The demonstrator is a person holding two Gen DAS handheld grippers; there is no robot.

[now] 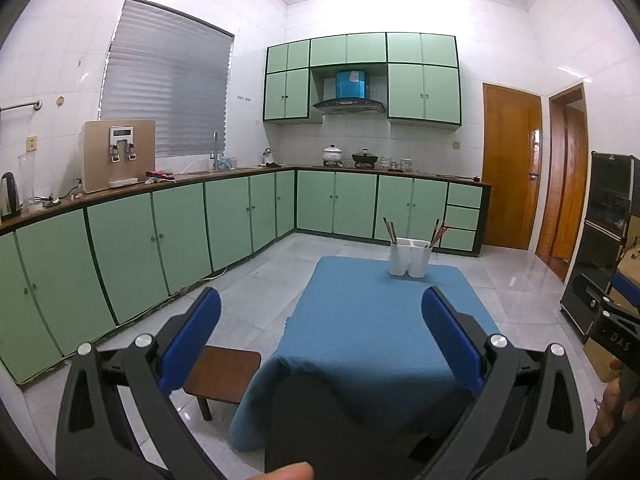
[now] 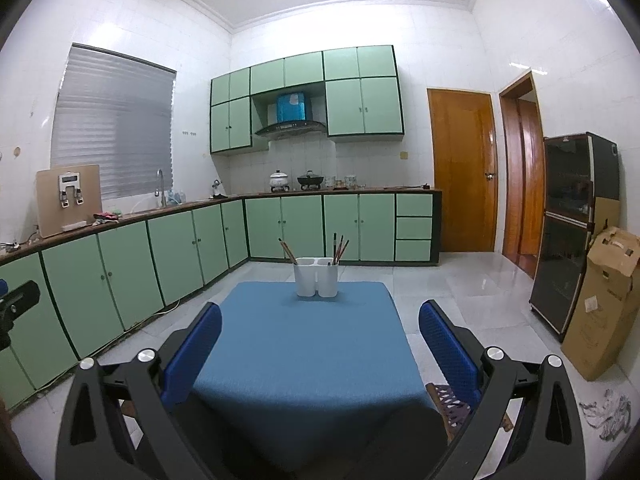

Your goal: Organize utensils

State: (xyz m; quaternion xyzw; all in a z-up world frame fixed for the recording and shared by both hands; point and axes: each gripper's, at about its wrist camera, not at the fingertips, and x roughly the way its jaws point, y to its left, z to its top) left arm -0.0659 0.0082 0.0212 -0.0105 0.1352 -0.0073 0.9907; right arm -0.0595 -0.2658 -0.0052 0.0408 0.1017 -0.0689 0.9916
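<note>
White two-cup holder (image 2: 317,282), chopsticks (image 2: 339,246) in both cups, blue tablecloth (image 2: 304,344)

Left gripper (image 1: 321,340): jaws spread wide, nothing between the blue pads (image 1: 192,340); held level, facing forward.
Right gripper (image 2: 320,350): jaws spread wide, blue pads (image 2: 448,346) holding nothing; held level, facing forward.
Person's fingers (image 1: 610,412): wrapped on the right gripper's handle, seen at the left view's right edge.
Fingertip (image 1: 286,471): at the left view's bottom edge.

Chopsticks (image 2: 339,249) lean in white two-compartment holder (image 2: 316,278).
</note>
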